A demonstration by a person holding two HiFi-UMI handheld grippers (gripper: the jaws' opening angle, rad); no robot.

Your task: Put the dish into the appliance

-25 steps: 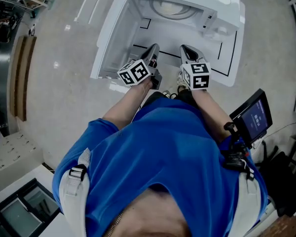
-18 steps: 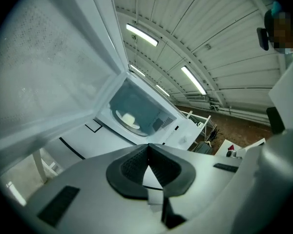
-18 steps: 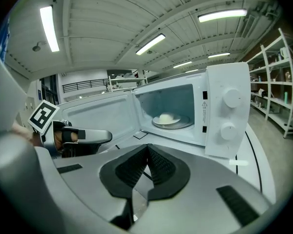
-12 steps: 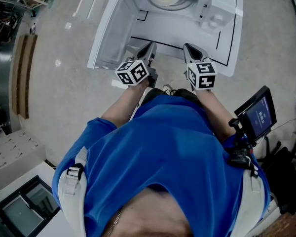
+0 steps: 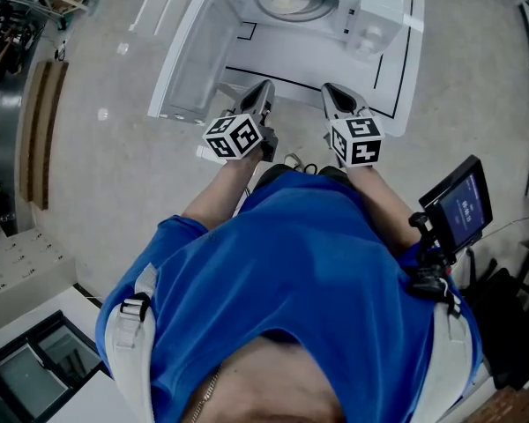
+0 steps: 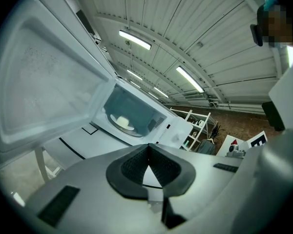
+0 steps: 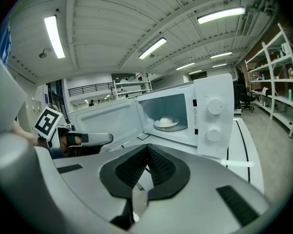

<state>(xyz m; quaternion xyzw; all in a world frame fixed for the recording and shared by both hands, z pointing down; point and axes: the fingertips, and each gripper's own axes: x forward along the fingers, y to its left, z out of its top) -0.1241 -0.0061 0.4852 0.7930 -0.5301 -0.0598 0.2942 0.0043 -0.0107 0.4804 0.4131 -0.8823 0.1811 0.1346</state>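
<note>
A white microwave stands on a white table with its door swung open to the left. A pale dish lies on the turntable inside; it also shows in the left gripper view, dish, and in the right gripper view, dish. Both grippers hover side by side at the table's front edge, well short of the microwave. My left gripper is shut and holds nothing. My right gripper is shut and holds nothing as well.
The microwave's control panel with two knobs is on its right side. A small screen on a mount sits at my right. Wooden boards lie on the floor at left. Shelving stands at far right.
Both grippers have drawn back from over the table toward my body. The microwave and dish have not moved. Both grippers stayed shut.
</note>
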